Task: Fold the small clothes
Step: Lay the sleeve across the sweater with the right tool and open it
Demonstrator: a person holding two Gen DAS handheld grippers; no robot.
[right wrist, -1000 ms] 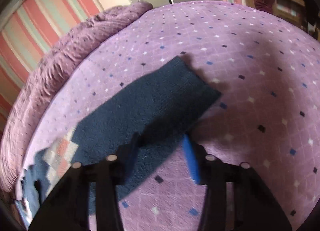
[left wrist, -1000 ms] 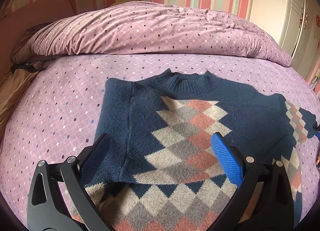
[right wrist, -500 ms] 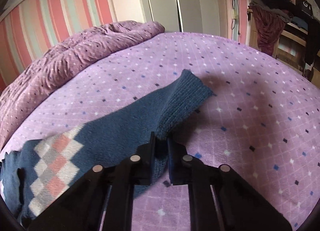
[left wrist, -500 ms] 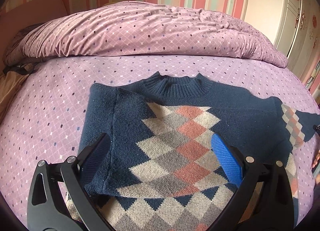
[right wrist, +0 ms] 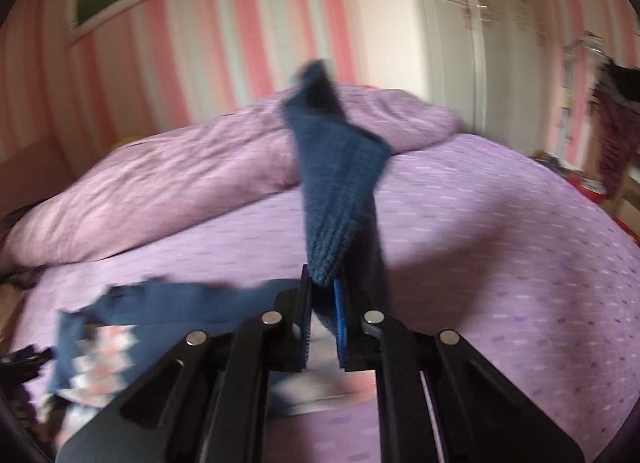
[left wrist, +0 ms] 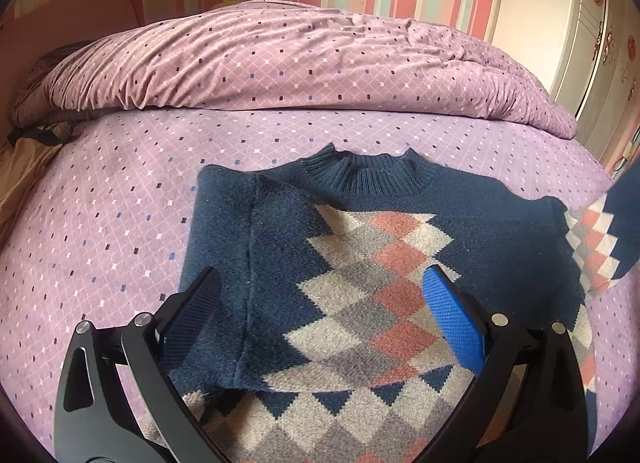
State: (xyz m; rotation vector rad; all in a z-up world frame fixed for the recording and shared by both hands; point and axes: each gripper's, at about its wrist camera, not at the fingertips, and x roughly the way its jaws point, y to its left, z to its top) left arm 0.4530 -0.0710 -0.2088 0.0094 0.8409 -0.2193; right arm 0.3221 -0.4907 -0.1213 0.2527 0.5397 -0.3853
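Pinching the ribbed cuff of the navy sleeve [right wrist: 340,187], the right gripper [right wrist: 322,327] lifts it off the purple bedspread [left wrist: 120,199] where the argyle sweater [left wrist: 360,283] lies; left gripper [left wrist: 320,315] gapes empty above it; knit looks soft, limp, light.

Each hand-held gripper [left wrist: 320,311] [right wrist: 323,315] has black arms, silver screws and blue textured pads [left wrist: 454,313].
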